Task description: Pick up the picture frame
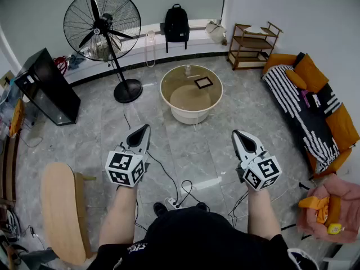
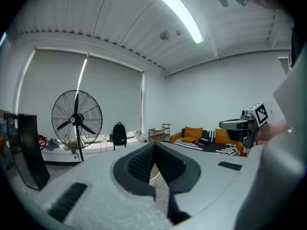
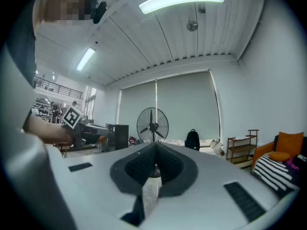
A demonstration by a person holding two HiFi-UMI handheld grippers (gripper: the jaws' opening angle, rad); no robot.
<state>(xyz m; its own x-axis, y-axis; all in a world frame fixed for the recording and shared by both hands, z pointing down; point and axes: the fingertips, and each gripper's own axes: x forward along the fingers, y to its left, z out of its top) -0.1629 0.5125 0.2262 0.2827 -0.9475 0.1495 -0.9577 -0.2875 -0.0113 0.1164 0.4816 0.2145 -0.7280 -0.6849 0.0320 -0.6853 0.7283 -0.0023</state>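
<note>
A small dark picture frame [image 1: 203, 82] lies on the glass top of a round cream coffee table [image 1: 190, 112] in the middle of the room, far ahead of both grippers. My left gripper [image 1: 144, 128] is held at waist height, shut and empty, well short of the table. At the same height my right gripper [image 1: 237, 134] is shut and empty too. In the left gripper view the closed jaws [image 2: 154, 147] hide most of the table, and the right gripper [image 2: 242, 124] shows at the right. The right gripper view shows its tips [image 3: 155, 147] together, with the left gripper [image 3: 88, 131] at the left.
A large standing fan [image 1: 102, 28] is at the back left, a black cabinet [image 1: 45, 86] further left. A black backpack [image 1: 176, 23] and a wooden shelf [image 1: 252, 45] line the far wall. An orange sofa [image 1: 315, 106] runs along the right. Cables and a power strip [image 1: 173, 203] lie on the floor.
</note>
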